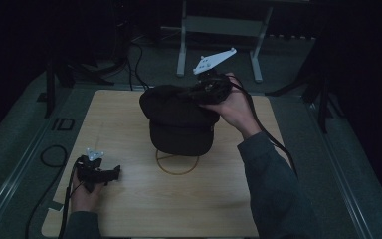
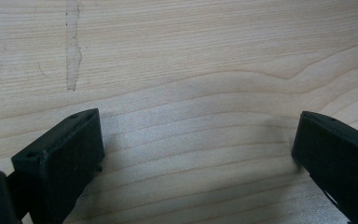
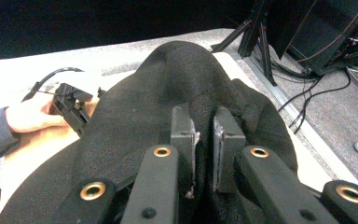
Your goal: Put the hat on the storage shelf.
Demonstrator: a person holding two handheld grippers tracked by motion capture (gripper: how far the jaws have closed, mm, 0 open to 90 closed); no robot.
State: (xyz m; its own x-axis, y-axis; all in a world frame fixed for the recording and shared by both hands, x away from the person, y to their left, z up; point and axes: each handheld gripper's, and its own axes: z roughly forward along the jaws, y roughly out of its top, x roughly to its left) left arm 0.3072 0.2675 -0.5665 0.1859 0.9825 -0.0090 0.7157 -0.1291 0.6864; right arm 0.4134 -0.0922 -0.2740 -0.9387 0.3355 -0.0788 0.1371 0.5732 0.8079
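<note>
We see the right gripper with its jaws nearly closed, pinching a fold of the black fabric cap at its crown. The cap hangs lifted above a thin tan ring lying on the pale wooden tabletop, near the table's centre. The left gripper rests low at the near left corner, jaws spread wide, nothing between them but bare wood.
</note>
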